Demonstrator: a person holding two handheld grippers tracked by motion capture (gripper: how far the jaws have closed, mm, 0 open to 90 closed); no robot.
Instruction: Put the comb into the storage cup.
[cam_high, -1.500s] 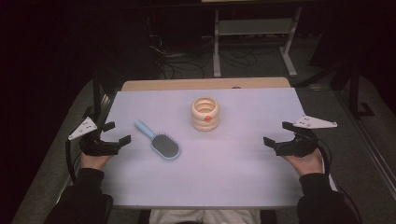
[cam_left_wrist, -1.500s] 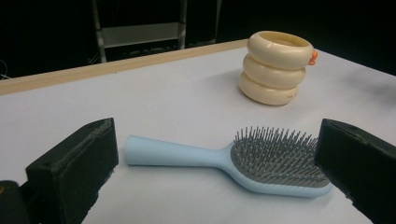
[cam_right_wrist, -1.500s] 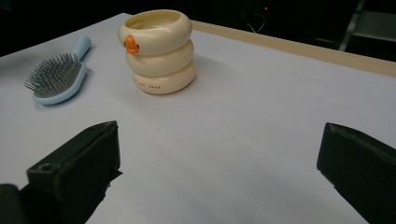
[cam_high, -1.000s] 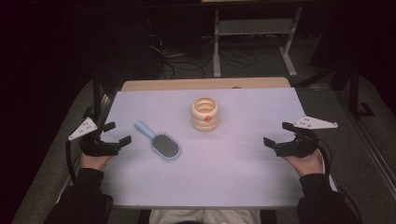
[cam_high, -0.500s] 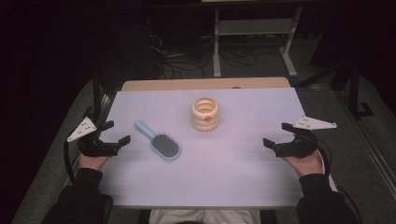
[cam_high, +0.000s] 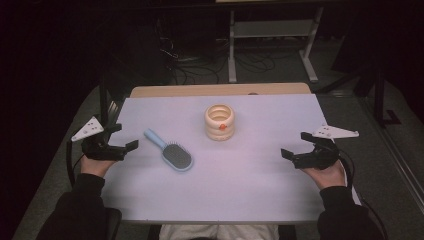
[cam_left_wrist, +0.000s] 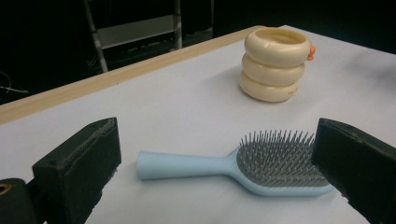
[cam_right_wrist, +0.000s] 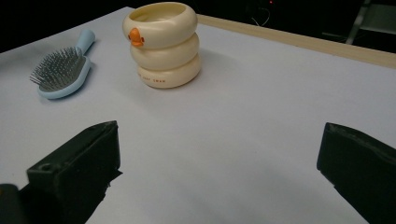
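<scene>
A: What is sitting nearest the person right now?

B: The two hands are resting at the near edges of the table (cam_high: 280, 200). The left gripper (cam_high: 116, 145) is lying at the left edge with its jaws spread wide and nothing between them. The right gripper (cam_high: 295, 155) is waiting at the right edge, jaws equally wide and empty.

A: And just past them?

B: The brush (cam_high: 170, 152) is lying flat, bristles up, just beside the left gripper, its handle angling away toward the far left. Farther on, near the middle, the cup (cam_high: 220, 121) is standing upright, well apart from both grippers.

A: So which step is going on?

B: I judge the work is only starting: nothing is being gripped yet. The brush is probably the first target, since the left gripper is pointing straight at it. The next move is calling for that gripper to go forward, line its jaws across the handle, and close.

A: Are the views differing at all?

B: The left gripper view is showing the bristles (cam_left_wrist: 280, 151) plainly. The right gripper view is showing an orange beak (cam_right_wrist: 135, 36) and small lettering on the cup, too blurred to read; from above the beak is just a dot.
</scene>
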